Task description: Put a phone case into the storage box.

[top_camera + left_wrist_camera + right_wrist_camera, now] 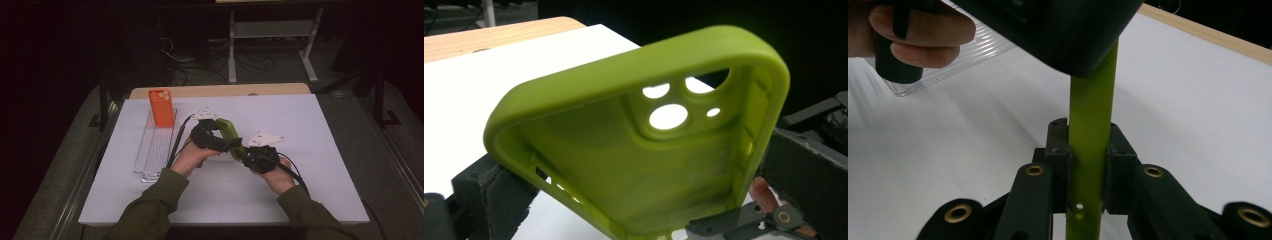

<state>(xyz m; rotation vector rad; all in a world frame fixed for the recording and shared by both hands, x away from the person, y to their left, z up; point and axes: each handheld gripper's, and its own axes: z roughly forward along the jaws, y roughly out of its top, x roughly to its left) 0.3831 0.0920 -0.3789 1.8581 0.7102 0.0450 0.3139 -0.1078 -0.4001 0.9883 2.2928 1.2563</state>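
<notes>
Lime-green soft phone case [639, 150] held above the white desk [325, 150], both grippers pinching it. Left gripper [207, 134] jaws clamp its long sides, hollow interior and camera holes facing them; right gripper [1088, 150] jaws squeeze one thin edge. Beyond the left jaws, the high view adds an orange phone case [161, 107] standing in a clear plastic tray [152, 150].

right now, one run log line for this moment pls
held: green phone case | left gripper: shut on case sides | right gripper: shut on case edge | orange phone case: upright in clear tray
</notes>
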